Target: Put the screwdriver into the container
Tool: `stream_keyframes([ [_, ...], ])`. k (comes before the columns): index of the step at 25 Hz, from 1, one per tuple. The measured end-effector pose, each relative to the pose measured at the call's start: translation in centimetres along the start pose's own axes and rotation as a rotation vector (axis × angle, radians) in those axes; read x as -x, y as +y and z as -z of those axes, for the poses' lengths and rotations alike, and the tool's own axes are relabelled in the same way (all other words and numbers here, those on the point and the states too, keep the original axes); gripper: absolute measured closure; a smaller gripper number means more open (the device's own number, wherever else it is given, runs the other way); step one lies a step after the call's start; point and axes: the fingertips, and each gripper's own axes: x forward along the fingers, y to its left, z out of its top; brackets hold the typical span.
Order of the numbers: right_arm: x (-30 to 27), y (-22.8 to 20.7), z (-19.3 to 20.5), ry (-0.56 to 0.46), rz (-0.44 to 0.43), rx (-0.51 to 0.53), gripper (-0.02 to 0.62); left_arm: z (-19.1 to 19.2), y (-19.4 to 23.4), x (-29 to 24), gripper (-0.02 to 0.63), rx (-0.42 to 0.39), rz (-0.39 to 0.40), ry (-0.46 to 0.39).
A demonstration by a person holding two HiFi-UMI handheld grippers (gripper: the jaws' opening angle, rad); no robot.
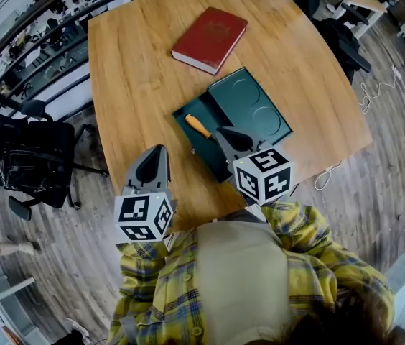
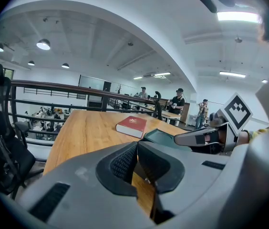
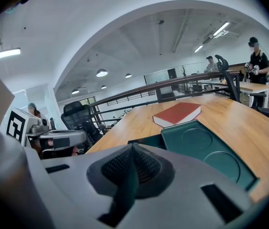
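Screwdriver (image 1: 198, 126): orange handle, lying in dark green container (image 1: 263, 117). Wooden counter (image 1: 138, 77), 1 red book (image 1: 210, 39); open office. My left gripper (image 2: 137, 144), right gripper (image 3: 133, 148): jaws together, empty.

Right gripper (image 3: 133, 151) closed and empty, facing the green container (image 3: 203, 147)

Its two jaws meet along one line with nothing between them. Just past them on the wooden table (image 3: 249, 123) lies the container, a flat part with two round recesses on the right and a darker compartment on the left. A red book (image 3: 177, 113) lies just beyond it, toward the table's far edge. The left gripper (image 3: 81, 137) shows off the table's left edge, before a black office chair (image 3: 77, 116).
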Motion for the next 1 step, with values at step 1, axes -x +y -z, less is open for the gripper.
stream_keyframes([
  [1,-0.01,-0.02,0.04,0.000,0.000,0.000,0.531,0.04,0.01,-0.02,0.595,0.000,0.000,0.000],
])
